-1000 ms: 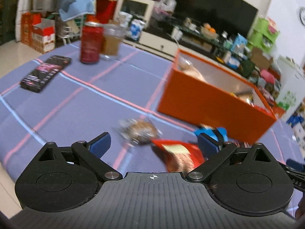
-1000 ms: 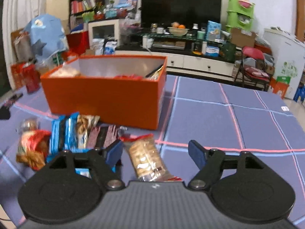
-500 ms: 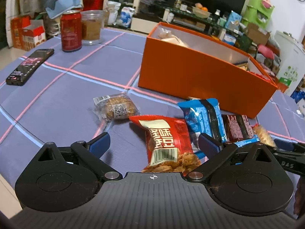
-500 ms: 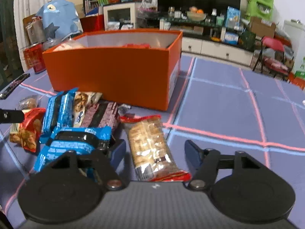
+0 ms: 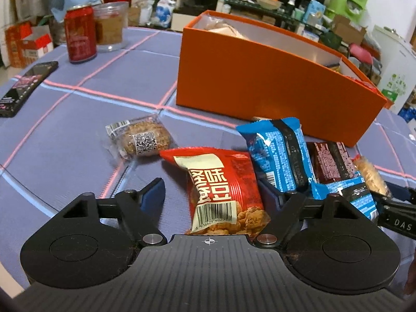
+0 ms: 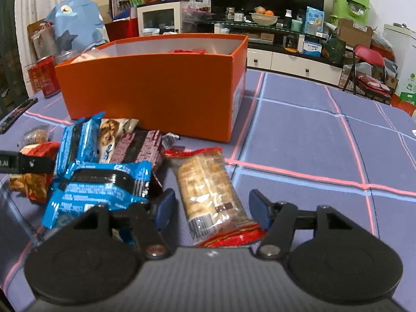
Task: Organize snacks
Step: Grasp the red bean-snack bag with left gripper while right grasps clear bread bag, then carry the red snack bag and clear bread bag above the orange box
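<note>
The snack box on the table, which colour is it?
The snack box is orange outside and pale grey-white inside; the right wrist view shows it best.

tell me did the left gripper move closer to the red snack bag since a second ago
Yes. The left gripper has come forward toward the orange box; its open fingers now sit either side of the red snack bag.

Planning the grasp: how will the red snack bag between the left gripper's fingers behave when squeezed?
The red snack bag looks puffy, so it will probably yield and crinkle. Its glossy film may slip. The pictured fried pieces suggest light, crushable contents.
</note>
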{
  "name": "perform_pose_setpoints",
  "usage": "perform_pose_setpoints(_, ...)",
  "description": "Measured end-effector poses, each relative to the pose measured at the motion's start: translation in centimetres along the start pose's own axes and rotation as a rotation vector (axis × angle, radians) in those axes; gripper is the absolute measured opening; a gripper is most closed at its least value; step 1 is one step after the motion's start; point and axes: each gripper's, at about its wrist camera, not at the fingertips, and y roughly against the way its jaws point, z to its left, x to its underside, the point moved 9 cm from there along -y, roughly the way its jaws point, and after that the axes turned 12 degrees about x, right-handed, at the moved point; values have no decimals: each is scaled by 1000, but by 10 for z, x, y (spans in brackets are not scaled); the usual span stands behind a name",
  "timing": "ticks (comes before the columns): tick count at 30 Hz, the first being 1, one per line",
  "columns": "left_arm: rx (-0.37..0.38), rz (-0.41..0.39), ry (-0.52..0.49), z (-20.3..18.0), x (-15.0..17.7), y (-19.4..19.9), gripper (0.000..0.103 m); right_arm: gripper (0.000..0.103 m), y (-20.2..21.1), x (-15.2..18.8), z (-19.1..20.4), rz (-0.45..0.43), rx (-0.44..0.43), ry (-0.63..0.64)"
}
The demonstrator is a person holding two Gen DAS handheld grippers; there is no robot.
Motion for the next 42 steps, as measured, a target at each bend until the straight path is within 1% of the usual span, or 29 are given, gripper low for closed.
perform_pose_setpoints(2, -5, -2, 3, 1, 0, 0, 49, 72, -1, 1, -2, 2, 8, -11)
perform_pose_setpoints(5, -6, -1, 1, 2, 0, -1, 49, 85, -4, 3, -7, 12, 30, -25)
perform_pose_setpoints(11, 0, 1, -10, 2, -1, -2, 49, 84, -6, 0, -6, 43, 19, -18)
perform_pose_setpoints(14, 1, 1, -18, 2, -1, -3, 49, 80, -4, 0, -4, 43, 14, -13)
perform_pose_setpoints(19, 8, 1, -24, 2, -1, -3, 49, 79, -3, 0, -2, 43, 15, -17)
perform_pose_setpoints(20, 9, 1, -24, 2, -1, -3, 49, 73, -3, 0, -2, 41, 19, -15)
perform_pose_setpoints(21, 10, 1, -23, 2, -1, -3, 49, 61, -1, -1, -1, 39, 21, -10)
perform_pose_setpoints(22, 10, 2, -26, 2, -1, -3, 45, 53, 1, -3, 1, 39, 16, -3)
perform_pose_setpoints(23, 21, 5, -33, 1, -1, -3, 40, 34, 2, -4, 3, 38, 23, 4)
perform_pose_setpoints(24, 34, 9, -39, 0, -1, -3, 26, 35, 3, -5, 5, 35, 44, 22)
perform_pose_setpoints(25, 54, 12, -39, -1, -2, -2, 15, 35, 4, -5, 7, 29, 56, 36)
perform_pose_setpoints(26, 66, 17, -35, -2, -1, -1, 13, 35, 5, -4, 8, 26, 61, 48)
perform_pose_setpoints(28, 74, 22, -37, -3, -1, 2, 5, 35, 7, -3, 7, 36, 59, 42)
perform_pose_setpoints(29, 80, 22, -44, -3, -1, 5, 4, 35, 7, -3, 6, 43, 55, 35)
perform_pose_setpoints(31, 98, 28, -39, -3, -2, 11, 2, 35, 10, -2, 2, 51, 80, 40)
perform_pose_setpoints(33, 124, 32, -27, -5, -2, 20, 2, 35, 19, -4, -2, 35, 93, 34)
perform_pose_setpoints(35, 143, 11, -62, -11, -4, 32, 2, 35, 29, -9, -6, 11, 116, 27)
perform_pose_setpoints(38, 169, -46, -130, -22, -12, 53, 1, 35, 50, -25, -11, -59, 157, 3)
perform_pose_setpoints(40, 170, -94, -181, -30, -22, 67, 1, 35, 66, -40, -13, -123, 178, -30)
perform_pose_setpoints(42, 169, -135, -210, -34, -35, 77, 1, 35, 81, -53, -14, -180, 192, -71)
